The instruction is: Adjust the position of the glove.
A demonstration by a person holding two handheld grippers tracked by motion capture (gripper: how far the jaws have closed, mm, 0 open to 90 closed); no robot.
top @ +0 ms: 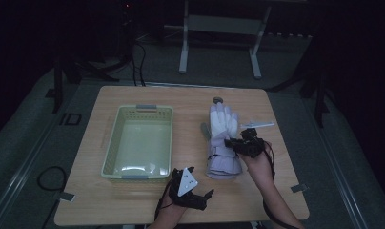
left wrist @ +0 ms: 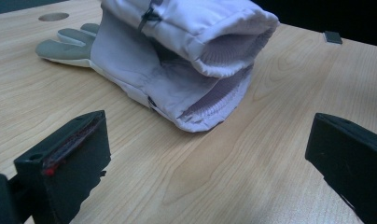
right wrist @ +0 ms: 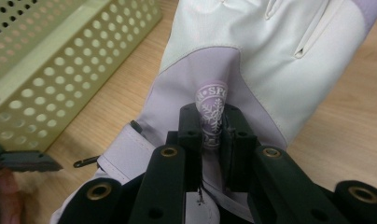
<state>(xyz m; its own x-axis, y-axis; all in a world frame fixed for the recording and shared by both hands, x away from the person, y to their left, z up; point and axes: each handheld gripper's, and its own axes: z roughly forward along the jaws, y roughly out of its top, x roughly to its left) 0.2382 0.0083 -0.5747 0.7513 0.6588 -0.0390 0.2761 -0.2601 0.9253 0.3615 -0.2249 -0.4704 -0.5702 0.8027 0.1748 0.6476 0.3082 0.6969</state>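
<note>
Glove [right wrist: 252, 70] fabric is pinched (a raised fold) by the right gripper [right wrist: 210, 126] for lifting; left gripper [left wrist: 210, 158] waits released near its cuff.

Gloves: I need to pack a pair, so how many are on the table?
1. A white and lilac glove lies right of the basket, pinched by the right hand-held gripper. A second may hide beneath.

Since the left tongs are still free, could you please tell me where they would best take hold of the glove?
Probably the cuff: the glove lies flat with its open cuff facing the left tongs, whose jaws stand wide apart just short of it. Coming in low along the table, one jaw could slip inside the opening and pinch the upper layer. The right tongs already pinch a fold on the back.
</note>
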